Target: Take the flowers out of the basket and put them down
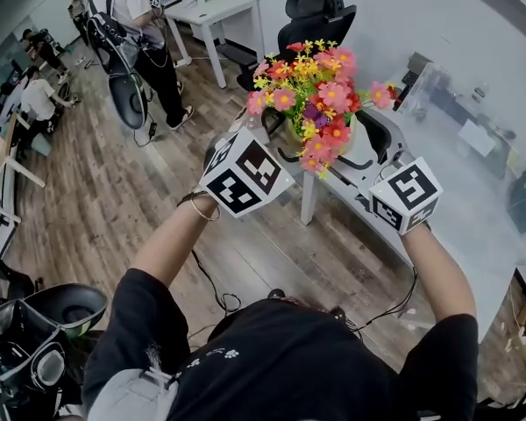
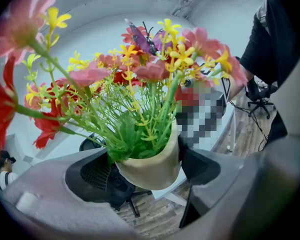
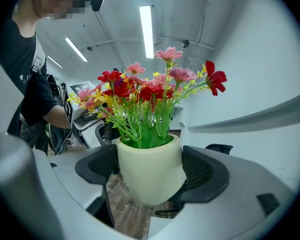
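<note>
A bunch of pink, red and yellow artificial flowers (image 1: 311, 95) stands in a small cream pot (image 1: 350, 135), held up in the air in front of me. In the left gripper view the pot (image 2: 151, 168) sits tilted between the two black pads (image 2: 90, 175), and my left gripper (image 2: 146, 170) is shut on it. My right gripper (image 3: 150, 171) is shut on the same pot (image 3: 149, 176) from the other side, where it stands upright with the flowers (image 3: 150, 91) above. In the head view the left gripper (image 1: 280, 143) and right gripper (image 1: 364, 160) flank the pot. No basket shows.
Below the pot stands a white desk (image 1: 473, 209) with its leg (image 1: 308, 202) on a wooden floor (image 1: 114, 191). A black office chair (image 1: 320, 11) and a white table (image 1: 215, 11) are beyond. A person (image 1: 136, 24) stands at the back left; another chair (image 1: 66, 310) is near left.
</note>
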`<state>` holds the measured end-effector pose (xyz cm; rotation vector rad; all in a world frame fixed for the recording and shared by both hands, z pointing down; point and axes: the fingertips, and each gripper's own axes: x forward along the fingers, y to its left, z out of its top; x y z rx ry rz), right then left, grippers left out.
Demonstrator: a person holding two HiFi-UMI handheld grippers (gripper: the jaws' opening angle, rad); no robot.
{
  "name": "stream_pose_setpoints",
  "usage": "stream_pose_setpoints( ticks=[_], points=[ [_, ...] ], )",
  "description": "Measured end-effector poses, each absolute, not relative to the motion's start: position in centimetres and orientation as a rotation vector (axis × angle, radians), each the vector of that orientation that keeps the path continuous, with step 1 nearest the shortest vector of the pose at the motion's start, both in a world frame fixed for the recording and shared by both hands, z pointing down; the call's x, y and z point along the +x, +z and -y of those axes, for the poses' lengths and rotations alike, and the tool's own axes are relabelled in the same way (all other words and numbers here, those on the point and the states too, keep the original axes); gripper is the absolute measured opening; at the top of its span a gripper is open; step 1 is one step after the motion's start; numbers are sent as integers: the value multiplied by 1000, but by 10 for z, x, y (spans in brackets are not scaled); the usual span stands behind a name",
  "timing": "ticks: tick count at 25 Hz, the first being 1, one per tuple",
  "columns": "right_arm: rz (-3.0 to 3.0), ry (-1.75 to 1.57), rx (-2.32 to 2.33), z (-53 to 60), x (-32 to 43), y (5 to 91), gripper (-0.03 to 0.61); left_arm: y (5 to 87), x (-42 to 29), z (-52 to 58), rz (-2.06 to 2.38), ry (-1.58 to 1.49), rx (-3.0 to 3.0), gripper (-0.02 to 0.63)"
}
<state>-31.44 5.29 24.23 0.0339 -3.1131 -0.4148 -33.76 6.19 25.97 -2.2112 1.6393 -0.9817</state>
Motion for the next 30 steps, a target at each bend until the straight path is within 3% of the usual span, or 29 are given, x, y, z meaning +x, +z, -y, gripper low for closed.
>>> stream_pose_setpoints(
  ticks=[13, 30],
  points=[
    [3111, -421, 83, -56, -332, 247, 411, 264, -355, -64, -1598, -962, -2230, 442],
    [3129, -425, 37, -12, -301, 234, 411, 252, -324, -20, -1622, -941, -2217, 442]
  ],
)
